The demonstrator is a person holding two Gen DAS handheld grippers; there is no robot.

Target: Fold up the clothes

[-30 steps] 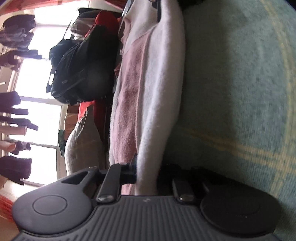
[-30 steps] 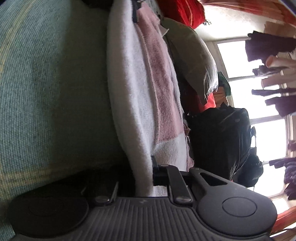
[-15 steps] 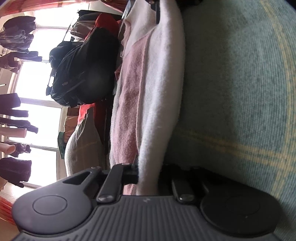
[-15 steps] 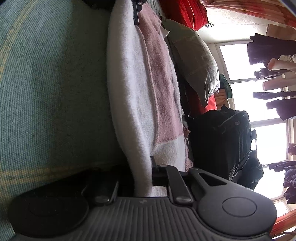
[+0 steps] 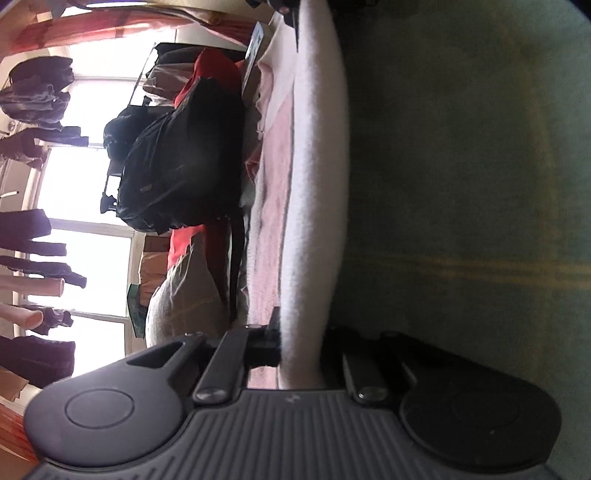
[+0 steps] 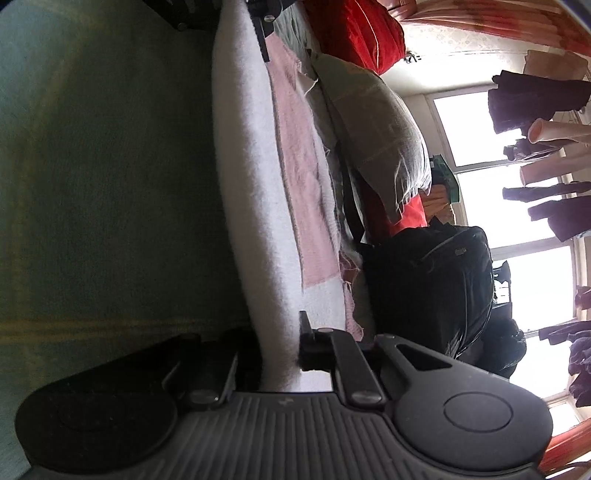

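Observation:
A white and pink fleecy garment (image 5: 314,192) lies folded on a green bedspread (image 5: 461,184). Its thick white folded edge runs straight away from each camera. My left gripper (image 5: 299,347) is shut on one end of that edge. My right gripper (image 6: 280,350) is shut on the other end of the garment (image 6: 251,192). Each gripper shows at the far end of the other's view, the right gripper (image 5: 291,11) and the left gripper (image 6: 258,14), both clamped on the cloth. Both views are rolled sideways. The bedspread side is in shadow.
A black backpack (image 5: 177,166) and a grey pillow (image 6: 380,136) lie just beyond the garment, with red bedding (image 6: 358,33) behind. Dark clothes (image 6: 532,99) hang before a bright window. The green bedspread (image 6: 103,184) with yellow stripes fills the other side.
Both grippers have lowered with the garment toward the bedspread. The green surface has gone darker and closer, and more of the window and hanging clothes shows.

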